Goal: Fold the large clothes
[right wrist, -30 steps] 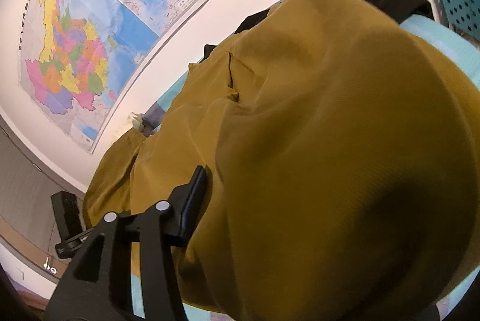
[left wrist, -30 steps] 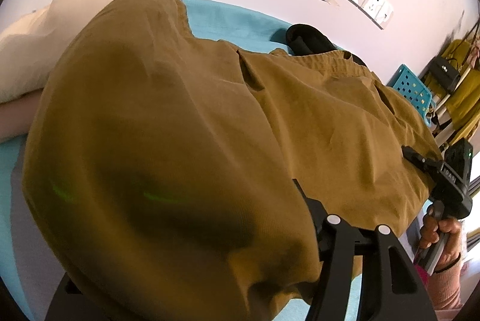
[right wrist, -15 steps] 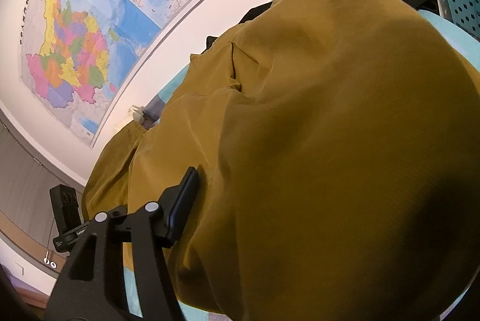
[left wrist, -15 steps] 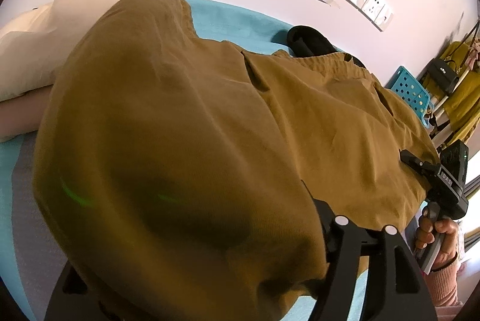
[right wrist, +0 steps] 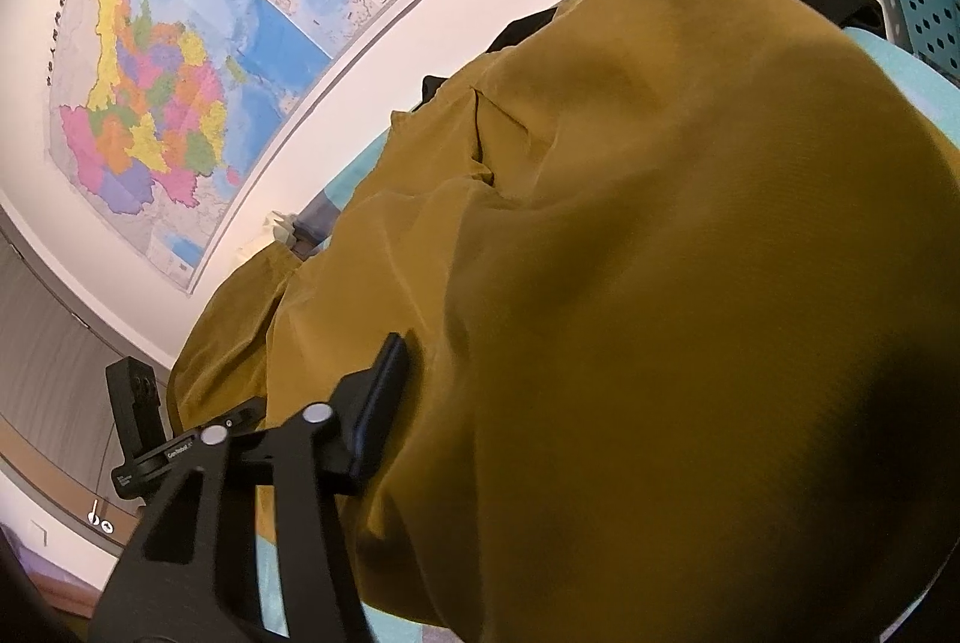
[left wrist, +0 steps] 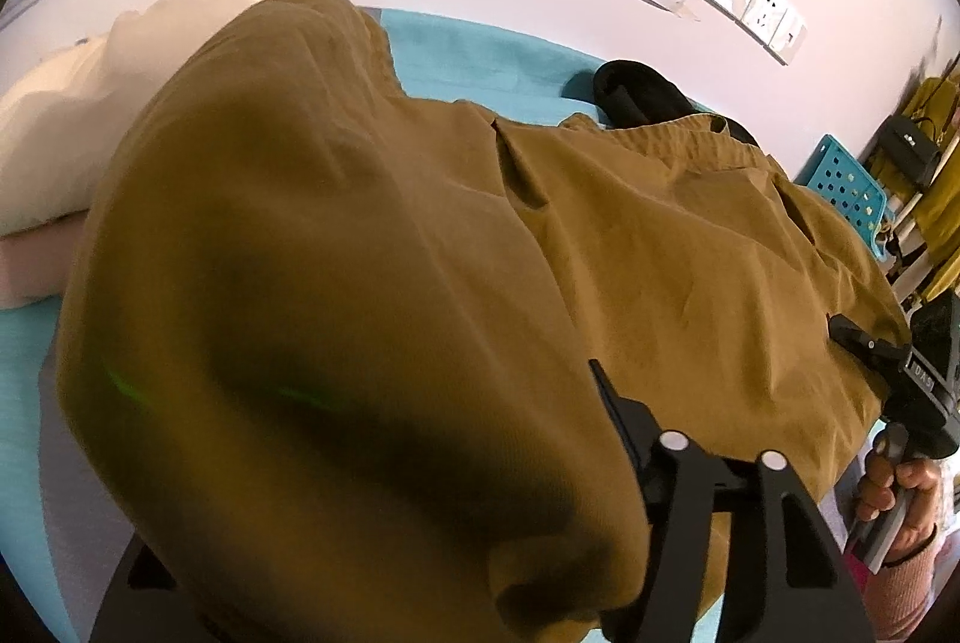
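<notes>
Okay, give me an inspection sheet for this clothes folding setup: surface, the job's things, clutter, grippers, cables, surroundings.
Surface: teal bed sheet, mostly covered by cloth.
Job's things: mustard-brown trousers spread across the bed, near edge lifted and draped over both grippers.
Clutter: black garment beyond the waistband; cream pillow at the far left.
Grippers: left gripper and right gripper each have one finger showing, the other hidden under the cloth; both look shut on the trousers' edge.
Cables: nothing seen.
Surroundings: wall map; wall sockets; blue perforated crate; hanging yellow clothes at the right.
</notes>
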The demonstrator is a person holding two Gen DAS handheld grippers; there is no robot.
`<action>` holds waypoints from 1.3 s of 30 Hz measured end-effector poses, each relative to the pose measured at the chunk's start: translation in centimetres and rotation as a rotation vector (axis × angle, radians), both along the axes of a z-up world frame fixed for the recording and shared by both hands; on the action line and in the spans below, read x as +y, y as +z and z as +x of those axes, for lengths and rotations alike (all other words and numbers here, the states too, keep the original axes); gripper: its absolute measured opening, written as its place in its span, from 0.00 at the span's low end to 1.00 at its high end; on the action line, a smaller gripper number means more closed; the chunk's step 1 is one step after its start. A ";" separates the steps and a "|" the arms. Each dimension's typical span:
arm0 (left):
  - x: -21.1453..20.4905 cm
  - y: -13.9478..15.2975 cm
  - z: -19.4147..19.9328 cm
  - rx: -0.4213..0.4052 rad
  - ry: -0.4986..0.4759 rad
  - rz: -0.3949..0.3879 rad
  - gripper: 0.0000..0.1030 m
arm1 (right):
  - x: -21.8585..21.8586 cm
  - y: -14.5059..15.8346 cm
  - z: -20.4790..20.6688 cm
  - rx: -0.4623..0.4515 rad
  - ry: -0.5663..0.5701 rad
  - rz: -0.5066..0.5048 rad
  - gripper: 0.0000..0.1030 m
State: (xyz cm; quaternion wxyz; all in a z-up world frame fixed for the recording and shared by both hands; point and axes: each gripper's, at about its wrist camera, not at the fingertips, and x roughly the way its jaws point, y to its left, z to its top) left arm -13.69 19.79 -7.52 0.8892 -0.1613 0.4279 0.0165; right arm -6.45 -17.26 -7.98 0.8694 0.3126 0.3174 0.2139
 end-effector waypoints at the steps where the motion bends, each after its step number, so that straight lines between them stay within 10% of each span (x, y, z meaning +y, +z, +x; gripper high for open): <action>1: -0.1 0.2 0.0 0.002 0.002 0.011 0.57 | 0.0 0.1 0.0 -0.002 -0.001 0.004 0.43; 21: -0.3 0.3 -0.1 0.007 0.001 0.045 0.56 | 0.4 0.4 0.1 0.004 0.018 -0.008 0.50; 39: 0.2 1.9 -1.2 -0.021 -0.008 0.029 0.45 | -0.1 2.3 -1.9 -0.068 0.055 0.027 0.28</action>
